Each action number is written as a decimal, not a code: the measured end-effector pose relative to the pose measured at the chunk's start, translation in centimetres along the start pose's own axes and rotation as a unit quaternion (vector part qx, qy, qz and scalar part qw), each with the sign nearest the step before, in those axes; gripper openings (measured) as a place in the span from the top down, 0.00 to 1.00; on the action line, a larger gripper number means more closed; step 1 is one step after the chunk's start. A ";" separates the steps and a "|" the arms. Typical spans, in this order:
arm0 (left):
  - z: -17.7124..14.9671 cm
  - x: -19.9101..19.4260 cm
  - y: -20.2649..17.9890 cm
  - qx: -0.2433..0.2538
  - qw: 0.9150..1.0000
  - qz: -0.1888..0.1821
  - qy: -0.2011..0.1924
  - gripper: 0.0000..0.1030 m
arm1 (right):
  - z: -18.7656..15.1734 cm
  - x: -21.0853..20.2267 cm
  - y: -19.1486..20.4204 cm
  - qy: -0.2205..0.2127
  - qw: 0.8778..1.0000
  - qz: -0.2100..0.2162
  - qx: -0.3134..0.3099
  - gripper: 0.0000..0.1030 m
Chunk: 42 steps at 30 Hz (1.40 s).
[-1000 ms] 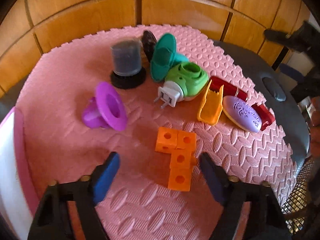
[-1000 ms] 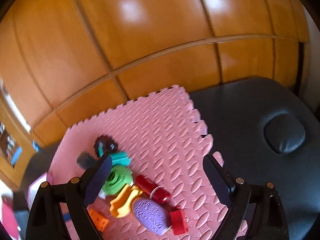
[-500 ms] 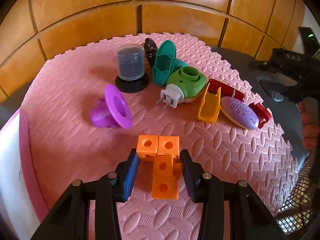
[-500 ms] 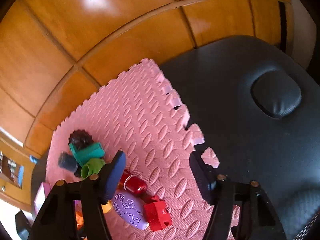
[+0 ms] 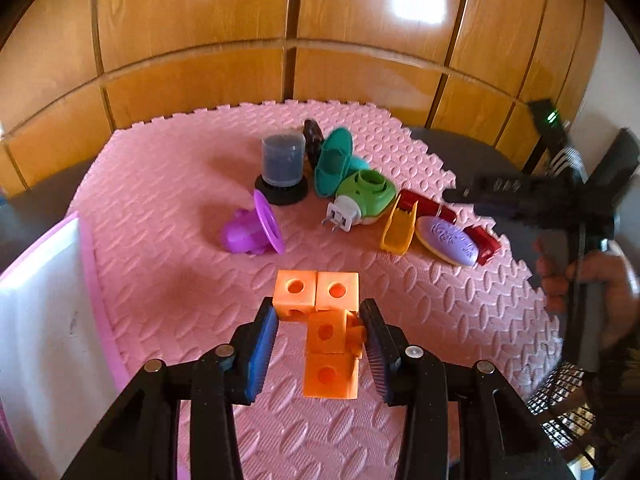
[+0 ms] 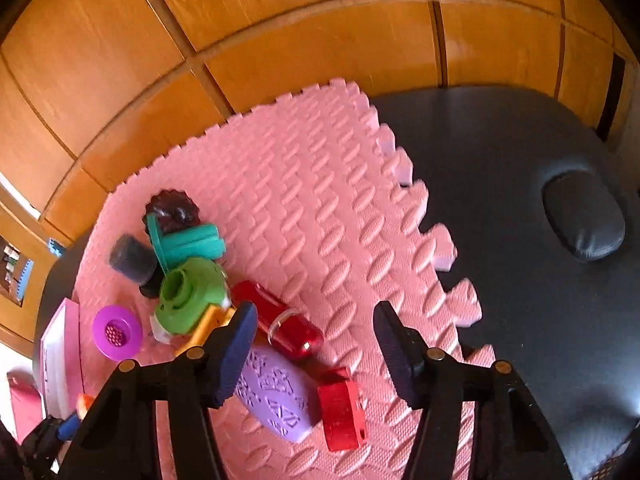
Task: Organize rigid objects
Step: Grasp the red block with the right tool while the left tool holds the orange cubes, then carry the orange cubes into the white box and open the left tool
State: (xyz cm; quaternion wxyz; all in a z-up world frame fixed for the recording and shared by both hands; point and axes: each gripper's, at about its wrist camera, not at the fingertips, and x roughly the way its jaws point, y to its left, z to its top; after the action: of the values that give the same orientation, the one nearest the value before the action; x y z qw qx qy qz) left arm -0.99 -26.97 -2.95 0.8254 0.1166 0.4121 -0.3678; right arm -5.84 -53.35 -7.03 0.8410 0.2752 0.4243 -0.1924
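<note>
The left gripper is clamping the orange block piece between its blue pads and holding it above the pink foam mat, toward the mat's near edge. The right gripper is closing with nothing pressed between its jaws, hovering over the mat's right edge just beside the red cylinder, the lilac oval soap and the red block. The remaining objects, among them the green plug-in device and the purple funnel, are lying clustered toward the mat's far edge.
</note>
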 end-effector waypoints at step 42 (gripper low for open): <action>-5.2 -9.9 16.7 -0.191 0.976 0.088 -0.052 0.59 | -4.0 -0.3 -0.4 0.036 0.991 -0.125 -0.045 0.75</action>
State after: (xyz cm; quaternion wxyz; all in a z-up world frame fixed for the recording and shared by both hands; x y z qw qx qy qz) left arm 3.85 -7.58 -0.46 0.8818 -0.0272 0.4194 -0.2140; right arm -8.67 -51.16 -8.83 0.8061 0.1889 0.4933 -0.2669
